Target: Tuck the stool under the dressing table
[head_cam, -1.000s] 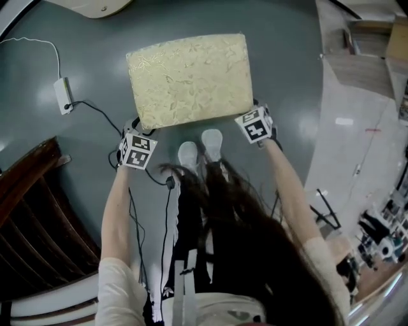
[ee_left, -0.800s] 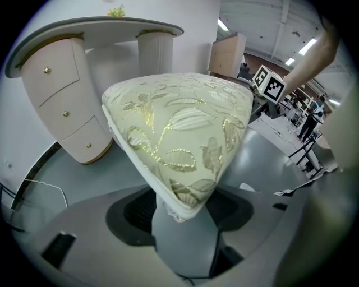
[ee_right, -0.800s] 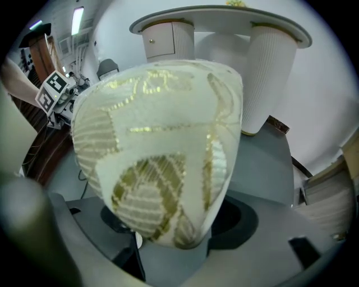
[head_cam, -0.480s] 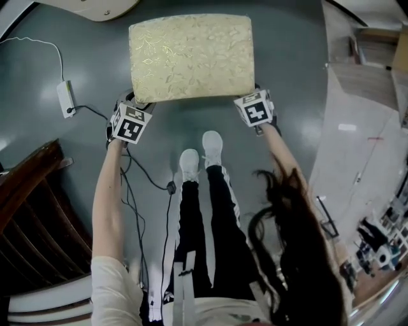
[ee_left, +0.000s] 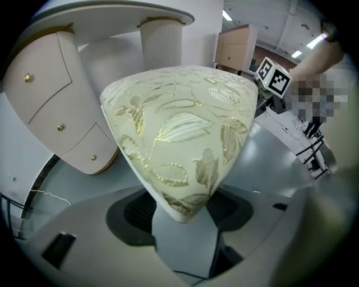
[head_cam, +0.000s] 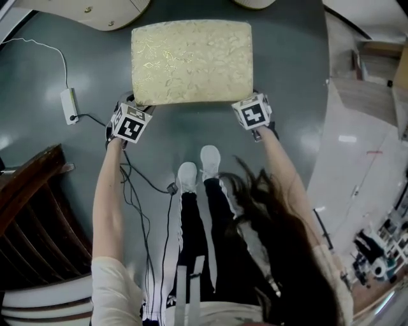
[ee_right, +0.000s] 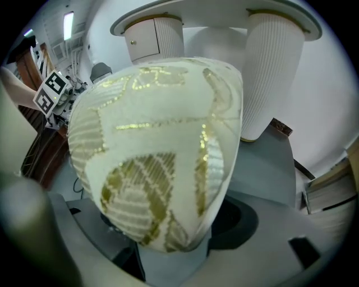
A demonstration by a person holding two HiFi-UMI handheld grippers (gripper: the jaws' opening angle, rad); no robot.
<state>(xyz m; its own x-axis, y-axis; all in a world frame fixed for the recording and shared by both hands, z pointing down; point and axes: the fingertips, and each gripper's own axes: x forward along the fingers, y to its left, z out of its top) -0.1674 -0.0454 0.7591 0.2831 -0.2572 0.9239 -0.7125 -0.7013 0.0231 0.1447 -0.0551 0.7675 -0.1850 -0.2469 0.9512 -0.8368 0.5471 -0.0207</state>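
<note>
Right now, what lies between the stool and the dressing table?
Only bare grey floor separates the stool from the dressing table, as the head view shows.

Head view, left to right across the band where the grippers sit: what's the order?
white adapter → left gripper → stool → right gripper

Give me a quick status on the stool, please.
Both shut on stool: left gripper near-left corner, right gripper near-right. Stool fronting dressing table, not yet under. Only a power adapter, off left.
</note>
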